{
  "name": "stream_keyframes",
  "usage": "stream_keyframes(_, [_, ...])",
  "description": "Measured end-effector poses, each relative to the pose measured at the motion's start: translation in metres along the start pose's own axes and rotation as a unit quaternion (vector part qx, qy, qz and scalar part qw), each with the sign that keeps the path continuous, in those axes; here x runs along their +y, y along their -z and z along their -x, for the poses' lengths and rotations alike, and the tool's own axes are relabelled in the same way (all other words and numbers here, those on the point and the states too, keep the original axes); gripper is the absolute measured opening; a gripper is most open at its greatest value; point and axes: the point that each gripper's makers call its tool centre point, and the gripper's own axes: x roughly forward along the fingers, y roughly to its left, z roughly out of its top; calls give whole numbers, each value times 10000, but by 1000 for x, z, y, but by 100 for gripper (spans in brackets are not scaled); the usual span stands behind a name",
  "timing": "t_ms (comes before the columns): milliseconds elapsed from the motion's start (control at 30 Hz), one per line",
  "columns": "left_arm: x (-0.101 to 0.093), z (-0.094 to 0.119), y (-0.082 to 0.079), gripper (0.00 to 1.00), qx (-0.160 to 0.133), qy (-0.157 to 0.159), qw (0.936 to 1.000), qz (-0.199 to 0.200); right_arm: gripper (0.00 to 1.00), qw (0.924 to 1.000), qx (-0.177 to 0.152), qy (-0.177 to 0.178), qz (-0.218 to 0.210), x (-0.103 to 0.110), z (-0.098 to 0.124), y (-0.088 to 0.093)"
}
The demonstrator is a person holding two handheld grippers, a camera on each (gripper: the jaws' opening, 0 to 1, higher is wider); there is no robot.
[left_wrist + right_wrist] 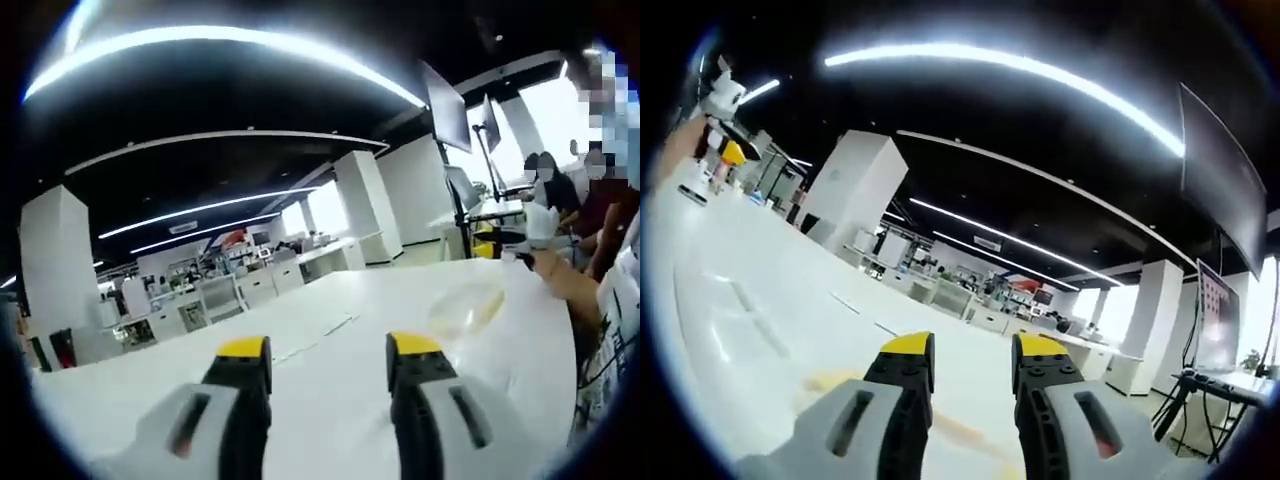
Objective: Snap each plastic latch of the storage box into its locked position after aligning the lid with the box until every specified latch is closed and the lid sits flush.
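Two grippers are hovering over a wide white table (330, 400), and each one is showing a pair of jaws with yellow tips rising from the bottom of its frame. The left gripper (328, 362) is standing released, with a broad gap between the jaws and nothing inside it; the right gripper (973, 362) is also released, with a narrower gap, and it too is grasping nothing. Both are looking out level across the table top, not down at it, so I am judging that the person is only carrying them at rest and that no latch work is beginning yet. The storage box is the thing of the task, but I cannot tell where it is: in the left gripper view a pale, clear shape (468, 305) is lying on the table right of centre, and it may be a lid or a part of the box, though it is too washed out to say. At the right edge of that view two or three people are sitting, and one bare arm (570, 285) is reaching over the table corner. Long light strips are running across the dark ceiling in both views.
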Motion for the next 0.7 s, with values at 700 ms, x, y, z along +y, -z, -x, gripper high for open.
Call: stream_keyframes(700, [-89,-84,-11,48,726,1497,9832,-750,31,9999,114,-17,85,1,-5,6])
